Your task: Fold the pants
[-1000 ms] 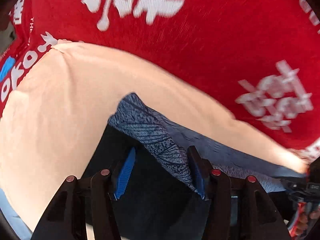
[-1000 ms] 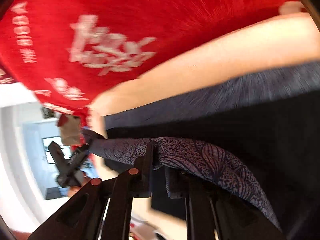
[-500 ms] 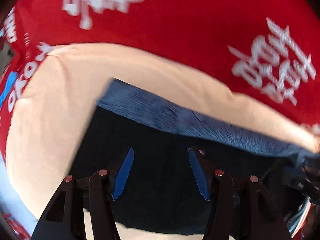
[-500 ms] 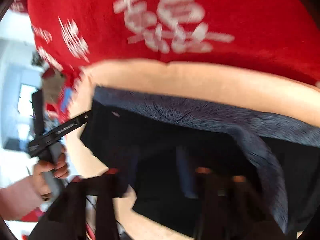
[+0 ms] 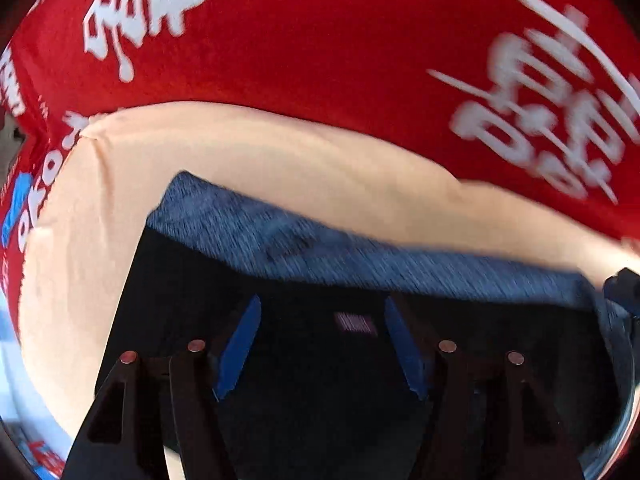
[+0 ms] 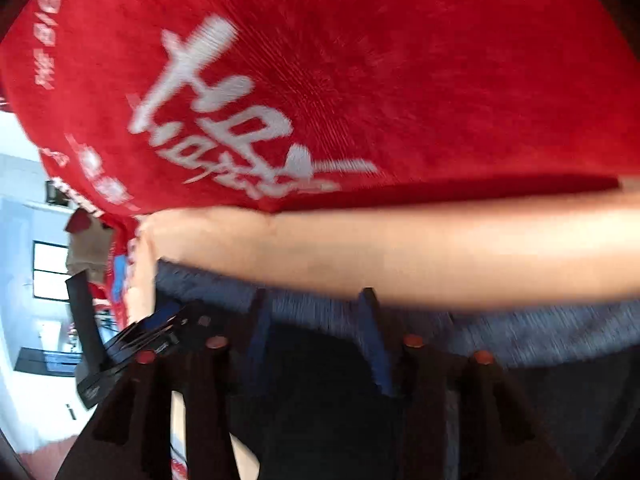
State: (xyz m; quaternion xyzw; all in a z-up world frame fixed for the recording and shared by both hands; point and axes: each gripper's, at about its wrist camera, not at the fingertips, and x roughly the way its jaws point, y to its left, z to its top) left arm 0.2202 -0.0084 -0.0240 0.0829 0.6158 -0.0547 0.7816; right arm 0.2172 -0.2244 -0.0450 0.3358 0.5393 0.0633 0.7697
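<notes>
Between the blue pads [image 5: 238, 346] of the left gripper [image 5: 320, 340] nothing is caught: its fingers stand wide apart over the dark cloth of the pants [image 5: 320, 380], with a small pinkish label [image 5: 356, 323] showing in the gap. Whether the tips touch the cloth cannot be told. Beyond the tips, the pants end in a grey-blue band [image 5: 304, 248] that runs across the view, and past that band lies a pale peach surface [image 5: 280, 168]. Past the peach surface comes a red cloth [image 5: 340, 40] with white lettering. At the right end of the band a bit of the other tool shows.

From the right wrist, the right gripper [image 6: 316, 344] also has its fingers spread, with nothing visibly pinched; the picture is blurred, so contact with the cloth is uncertain. Its tips reach the same band [image 6: 520, 336], near the middle of it. At the left end of the band the left gripper [image 6: 160, 332] shows, low and close to the pants.

As a judgement: the pants look already doubled over, lying as a flat dark block with the band along the far edge, and both tools appear free of them. What is left is unclear: the near edge of the pants is hidden by the grippers, so another fold or some smoothing may still be needed.
</notes>
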